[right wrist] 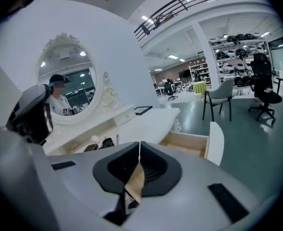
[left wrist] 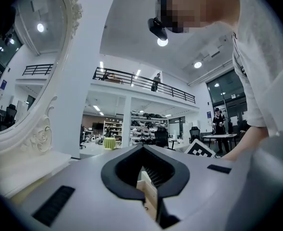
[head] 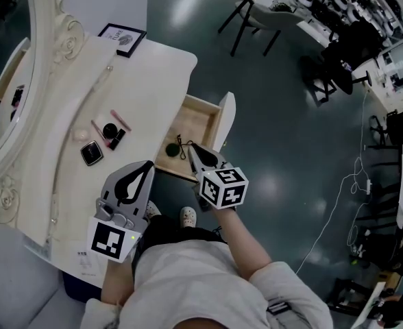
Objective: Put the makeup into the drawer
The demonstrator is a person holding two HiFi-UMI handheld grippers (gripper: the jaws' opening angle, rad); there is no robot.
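1. Plainly, in the head view the makeup (head: 104, 137) lies in a loose cluster on the white worktop (head: 147, 74), just left of the open drawer (head: 200, 118): a square compact (head: 90, 153), a round black pot (head: 110, 129), a pink stick (head: 120, 120), a dark lipstick (head: 116, 140) and a pale puff (head: 80, 133). All look light. The cases are likely hard and slick, so a pinch across their flat sides should hold best. The sticks may roll and want gripping across the barrel. The puff is probably soft and will squash. The left tongs (head: 147, 166) point at the cluster from near the worktop's front edge. The right tongs (head: 193, 148) hang over the drawer's near corner, where a dark round thing (head: 171, 149) already lies. The rest of the drawer floor is bare wood, so there is room to set things down. The mirror (head: 9, 81) hems in the far side, so the free approach is from the front.

2. Next, in the left gripper view the tongs are pressed together at the tips with nothing between them. Only a sliver of pale wood shows through the gap behind the tips. The makeup is out of sight here.

3. Lastly, in the right gripper view the tongs likewise meet at the tips, empty. The drawer stands pulled well out, and its raised front panel (right wrist: 217, 141) is an edge to clear. Dark cases show on the worktop to the left.
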